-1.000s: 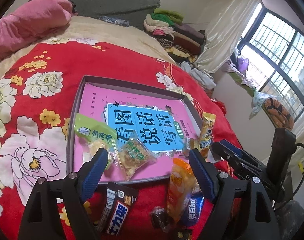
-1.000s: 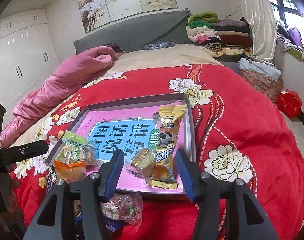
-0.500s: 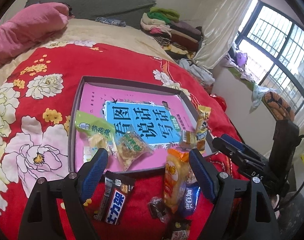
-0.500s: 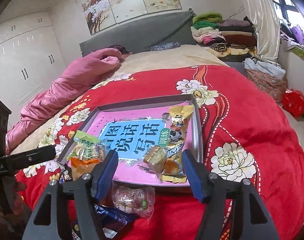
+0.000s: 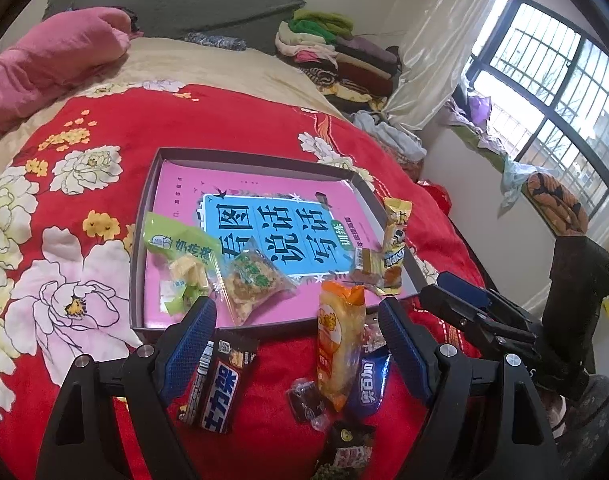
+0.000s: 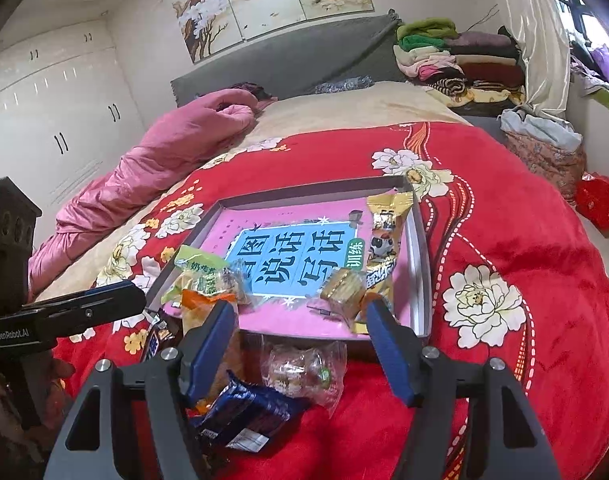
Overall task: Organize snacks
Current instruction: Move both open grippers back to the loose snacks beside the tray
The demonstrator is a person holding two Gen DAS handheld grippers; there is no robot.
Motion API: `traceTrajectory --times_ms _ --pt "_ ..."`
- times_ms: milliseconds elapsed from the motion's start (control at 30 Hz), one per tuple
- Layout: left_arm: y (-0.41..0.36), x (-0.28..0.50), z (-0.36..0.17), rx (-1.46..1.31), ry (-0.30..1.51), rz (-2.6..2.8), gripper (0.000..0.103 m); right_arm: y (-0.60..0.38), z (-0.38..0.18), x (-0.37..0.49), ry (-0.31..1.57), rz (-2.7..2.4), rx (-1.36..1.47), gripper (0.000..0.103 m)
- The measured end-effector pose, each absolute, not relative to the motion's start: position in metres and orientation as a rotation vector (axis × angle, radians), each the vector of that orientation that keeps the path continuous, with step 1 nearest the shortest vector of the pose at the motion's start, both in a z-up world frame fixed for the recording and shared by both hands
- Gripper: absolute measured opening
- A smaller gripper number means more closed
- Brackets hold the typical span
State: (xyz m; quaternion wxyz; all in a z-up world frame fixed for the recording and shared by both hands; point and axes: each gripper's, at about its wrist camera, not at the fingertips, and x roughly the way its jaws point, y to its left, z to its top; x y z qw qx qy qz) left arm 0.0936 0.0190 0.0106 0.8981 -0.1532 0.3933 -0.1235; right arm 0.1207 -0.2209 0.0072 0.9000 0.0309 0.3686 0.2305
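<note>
A shallow grey box [image 5: 144,216] [image 6: 422,264] with a pink and blue book in it lies on the red floral bedspread. Inside lie a green packet [image 5: 180,246], a clear cracker packet [image 5: 252,280] and a yellow packet [image 5: 394,236] [image 6: 384,236]. Loose snacks lie in front of it: a dark chocolate bar [image 5: 220,388], an orange packet [image 5: 338,340], a blue packet [image 5: 370,384] [image 6: 252,412] and a clear wrapped snack [image 6: 304,368]. My left gripper [image 5: 296,344] is open above the loose snacks. My right gripper [image 6: 300,340] is open over the clear snack.
The right gripper's body [image 5: 504,320] shows at the right of the left wrist view; the left gripper's body [image 6: 64,312] shows at the left of the right wrist view. A pink quilt [image 6: 164,152] and folded clothes [image 6: 456,56] lie at the bed's far end.
Both grippers have pulled back and risen from the box, so more loose snacks show in front of it. Both stay open. No snack has moved.
</note>
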Motion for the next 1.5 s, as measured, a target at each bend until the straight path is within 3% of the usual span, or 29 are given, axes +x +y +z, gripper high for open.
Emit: traceTrajectory --times_ms 1500 --pt "-0.005 0.053 -0.005 -0.211 0.928 -0.293 0.084 -0.227 -0.015 0.084 0.951 0.537 0.199 0.069"
